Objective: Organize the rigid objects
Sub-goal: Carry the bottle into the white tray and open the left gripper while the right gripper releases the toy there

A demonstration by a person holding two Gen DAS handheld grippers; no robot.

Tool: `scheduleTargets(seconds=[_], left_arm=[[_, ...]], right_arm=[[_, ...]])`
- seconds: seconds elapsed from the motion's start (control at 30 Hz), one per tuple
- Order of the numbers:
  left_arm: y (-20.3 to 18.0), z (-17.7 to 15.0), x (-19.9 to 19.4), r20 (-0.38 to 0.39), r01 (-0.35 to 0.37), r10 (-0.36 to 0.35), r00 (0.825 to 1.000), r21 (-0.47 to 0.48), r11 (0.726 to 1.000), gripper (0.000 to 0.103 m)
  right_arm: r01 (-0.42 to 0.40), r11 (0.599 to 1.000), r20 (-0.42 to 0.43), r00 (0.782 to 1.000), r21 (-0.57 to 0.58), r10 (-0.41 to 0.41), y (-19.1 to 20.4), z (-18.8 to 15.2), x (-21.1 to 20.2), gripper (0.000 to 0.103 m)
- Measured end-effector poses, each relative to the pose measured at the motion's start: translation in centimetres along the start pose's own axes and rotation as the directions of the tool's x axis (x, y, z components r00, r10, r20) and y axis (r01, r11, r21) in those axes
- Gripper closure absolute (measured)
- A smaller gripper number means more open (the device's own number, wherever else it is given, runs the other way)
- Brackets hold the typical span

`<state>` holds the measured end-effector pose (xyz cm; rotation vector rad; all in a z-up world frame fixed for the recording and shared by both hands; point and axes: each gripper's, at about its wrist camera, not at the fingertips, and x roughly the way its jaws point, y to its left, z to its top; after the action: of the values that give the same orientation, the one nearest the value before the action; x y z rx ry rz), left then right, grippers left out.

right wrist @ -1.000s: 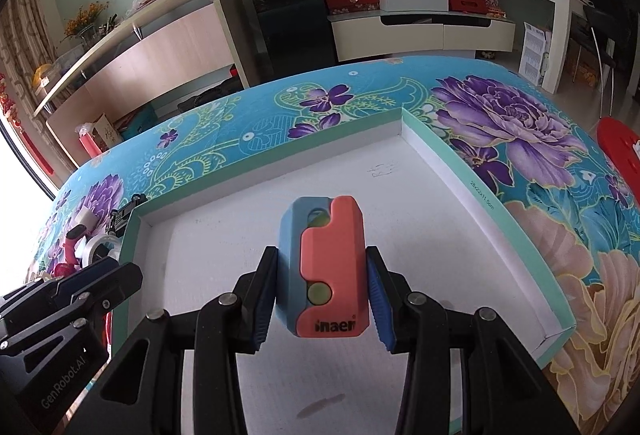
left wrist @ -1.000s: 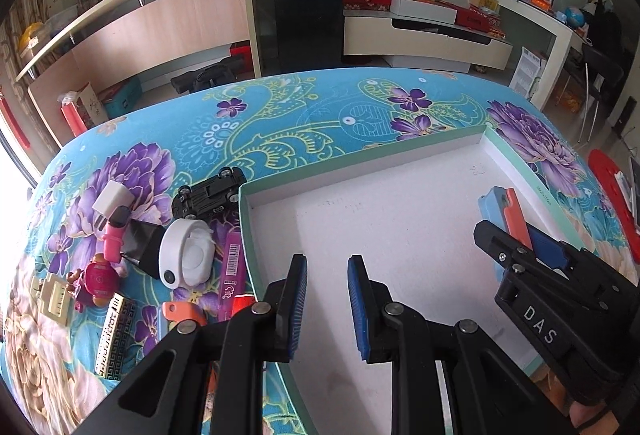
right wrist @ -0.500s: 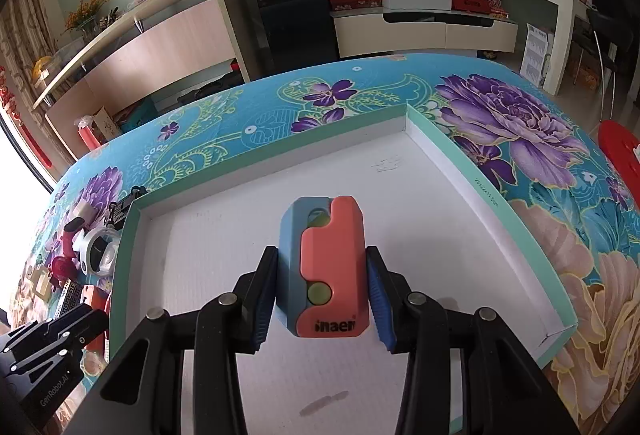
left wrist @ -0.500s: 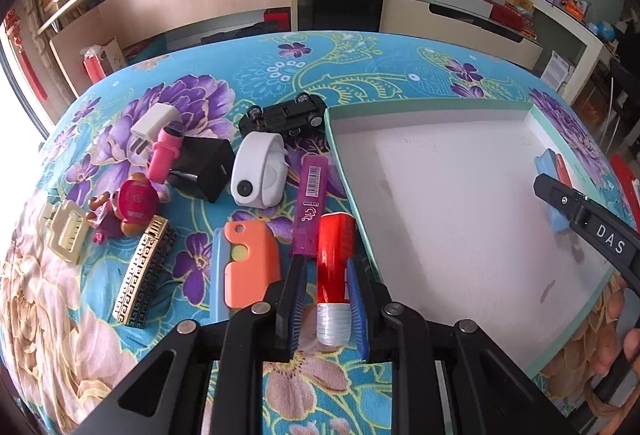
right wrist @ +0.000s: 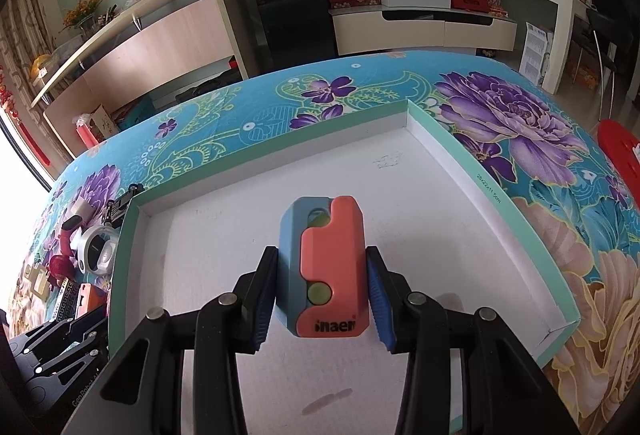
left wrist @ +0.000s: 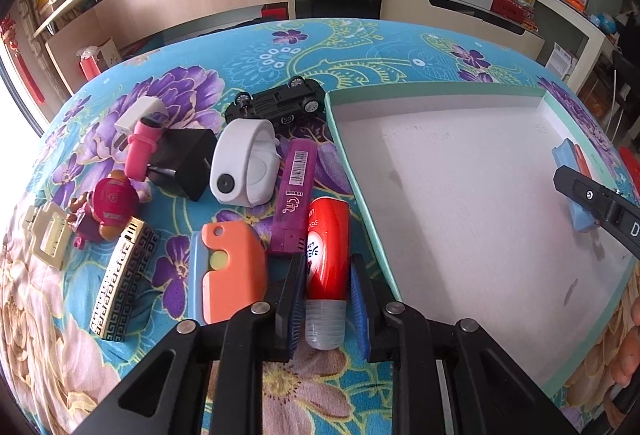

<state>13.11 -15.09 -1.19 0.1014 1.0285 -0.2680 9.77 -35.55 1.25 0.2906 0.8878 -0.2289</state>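
Observation:
A shallow white box with a mint rim (left wrist: pixel 362 195) (right wrist: pixel 472 171) lies on the flowered table. My left gripper (left wrist: pixel 325 309) straddles a red tube with a clear cap (left wrist: pixel 326 255) lying just left of the box; the jaws stand close on both sides of it with small gaps showing. My right gripper (right wrist: pixel 320 295) is shut on a blue and coral block (right wrist: pixel 325 267), holding it over the box floor; the block also shows at the box's right wall in the left wrist view (left wrist: pixel 576 187).
Left of the box lie an orange and blue block (left wrist: pixel 228 267), a purple stick (left wrist: pixel 295 195), a white round device (left wrist: pixel 244 167), a black toy car (left wrist: pixel 280 101), a black charger (left wrist: pixel 182 163), a pink tube (left wrist: pixel 140 149), a red figure (left wrist: pixel 106 209), a gold patterned bar (left wrist: pixel 120 275), a cream clip (left wrist: pixel 48 237).
My left gripper swung from over the box to the pile at its left and came down around the red tube. My right gripper kept the blue and coral block almost still.

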Motion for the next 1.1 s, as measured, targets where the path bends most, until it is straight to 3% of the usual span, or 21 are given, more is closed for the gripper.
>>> scheduleTargets(seconds=[0.2, 0.33, 0.43, 0.57, 0.87, 0.93, 1.07, 1.1], left_arm=[[0.3, -0.1, -0.5, 0.019, 0.007, -0.007, 1.0, -0.019, 1.0, 0.08], [0.2, 0.4, -2.9, 0.1, -0.021, 0.022, 0.995, -0.017, 1.0, 0.08], [-0.3, 1.6, -4.3, 0.141, 0.015, -0.014, 0.99, -0.005, 1.0, 0.08], [-2.4, 2.9, -3.5, 0.109, 0.066, -0.069, 0.992, 0.031, 0.997, 0.08], [-5.5, 4.2, -1.3, 0.063, 0.068, -0.073, 0.995, 0.072, 0.995, 0.079], [-5.2, 4.1, -1.3, 0.06, 0.058, -0.061, 0.996, 0.063, 0.996, 0.073], [-3.9, 3.8, -1.7, 0.065, 0.037, -0.038, 0.997, 0.017, 0.999, 0.037], [-3.6, 3.8, -1.9, 0.071, 0.033, -0.033, 0.997, 0.004, 0.999, 0.035]], right_arm=[[-0.004, 1.0, -0.001, 1.0, 0.005, 0.004, -0.1, 0.0, 0.0, 0.059], [-0.007, 1.0, 0.002, 1.0, 0.002, 0.007, 0.0, 0.0, -0.1, 0.059], [-0.008, 1.0, 0.0, 1.0, 0.002, 0.008, 0.0, 0.0, -0.1, 0.059], [-0.008, 1.0, -0.001, 1.0, -0.002, 0.008, 0.1, 0.0, -0.1, 0.059], [-0.009, 1.0, 0.002, 1.0, 0.008, 0.009, -0.1, 0.0, -0.1, 0.059], [-0.01, 1.0, 0.004, 1.0, 0.009, 0.01, -0.1, 0.1, -0.2, 0.059], [-0.002, 1.0, 0.008, 1.0, 0.003, 0.002, 0.0, 0.1, -0.2, 0.059], [-0.001, 1.0, 0.01, 1.0, 0.002, 0.001, 0.0, 0.1, -0.3, 0.058]])
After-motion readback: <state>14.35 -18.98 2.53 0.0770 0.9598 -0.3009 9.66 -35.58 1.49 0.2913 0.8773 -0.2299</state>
